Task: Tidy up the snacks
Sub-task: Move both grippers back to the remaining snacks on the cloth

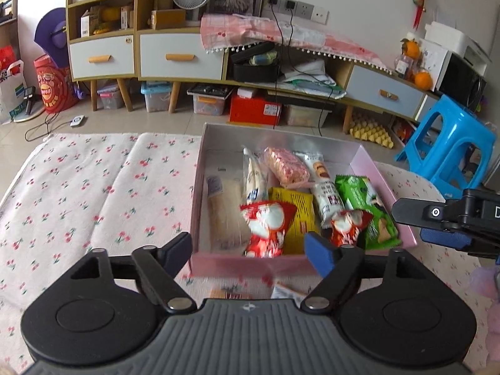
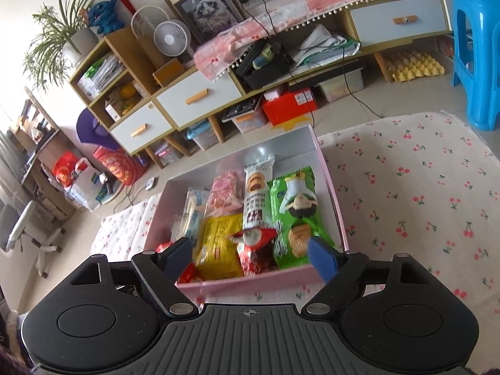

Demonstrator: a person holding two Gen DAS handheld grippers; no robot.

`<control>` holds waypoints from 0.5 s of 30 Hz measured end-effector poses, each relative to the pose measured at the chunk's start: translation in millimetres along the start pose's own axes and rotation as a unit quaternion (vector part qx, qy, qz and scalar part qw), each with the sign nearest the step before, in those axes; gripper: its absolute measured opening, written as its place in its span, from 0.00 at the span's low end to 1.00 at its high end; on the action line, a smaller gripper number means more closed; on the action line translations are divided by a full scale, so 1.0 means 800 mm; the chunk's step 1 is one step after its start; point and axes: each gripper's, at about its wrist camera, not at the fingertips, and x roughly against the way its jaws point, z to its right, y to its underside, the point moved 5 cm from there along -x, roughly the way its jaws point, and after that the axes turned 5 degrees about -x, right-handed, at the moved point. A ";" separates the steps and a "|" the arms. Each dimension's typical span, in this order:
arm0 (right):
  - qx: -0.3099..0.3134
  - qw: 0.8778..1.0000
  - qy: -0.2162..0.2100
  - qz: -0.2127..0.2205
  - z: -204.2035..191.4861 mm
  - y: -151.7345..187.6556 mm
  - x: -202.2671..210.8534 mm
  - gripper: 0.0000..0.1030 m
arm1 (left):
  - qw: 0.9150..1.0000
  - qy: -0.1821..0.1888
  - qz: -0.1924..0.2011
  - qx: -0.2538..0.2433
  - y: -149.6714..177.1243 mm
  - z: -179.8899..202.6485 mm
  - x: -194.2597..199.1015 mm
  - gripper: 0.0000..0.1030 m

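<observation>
Left gripper (image 1: 250, 250): jaws spread wide, nothing between the pads; it hangs over the near wall of the box, above a red-and-white packet.
Right gripper (image 2: 250, 254): jaws likewise wide and empty, poised over the near end of the box; in the left wrist view its black arm with a blue pad comes in from the right edge, beside the box's right wall.
Box (image 1: 218, 264): shallow, pink outside and silvery inside, open-topped, standing on the cherry-print cloth (image 1: 78, 187) toward its far edge.
Large red-and-white packet (image 1: 267, 228): near wall of the box, left of centre, tilted and partly over the yellow packet.
Small red-and-white packet (image 2: 253, 243): near wall, between the yellow and green packets, crumpled.
Yellow packet (image 2: 218, 243): flat on the box floor, near the middle of the near end.
Green crisp packet (image 2: 292, 209): along the right wall, lengthwise.
White biscuit packet (image 2: 256, 193): lengthwise just left of the green one, reaching toward the far wall.
Pink rice-cake bar (image 1: 286, 167): far half of the box, centre.
Pale long packet (image 1: 254, 178): left of the pink bar.
Clear-wrapped pale wafer (image 1: 225, 212): by the left wall.
Loose wrappers (image 1: 284, 292): on the cloth just outside the near wall, partly hidden by the gripper body.
Blue plastic stool (image 1: 450, 153): on the floor beyond the cloth's right corner.
</observation>
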 end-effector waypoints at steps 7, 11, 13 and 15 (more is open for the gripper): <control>0.014 0.999 0.011 -0.045 -0.001 0.021 0.029 0.84 | 0.999 -0.006 -0.042 -0.017 0.017 0.004 0.026 0.91; 0.011 0.998 0.002 -0.068 0.005 0.043 0.044 0.90 | 0.997 -0.004 -0.066 -0.027 0.041 0.010 0.041 0.95; 0.023 0.997 0.010 -0.078 0.004 0.051 0.045 0.90 | 0.997 0.003 -0.069 -0.031 0.053 0.011 0.046 0.95; 0.044 0.995 0.015 -0.083 0.001 0.060 0.046 0.90 | 0.997 0.011 -0.068 -0.033 0.066 0.012 0.049 0.95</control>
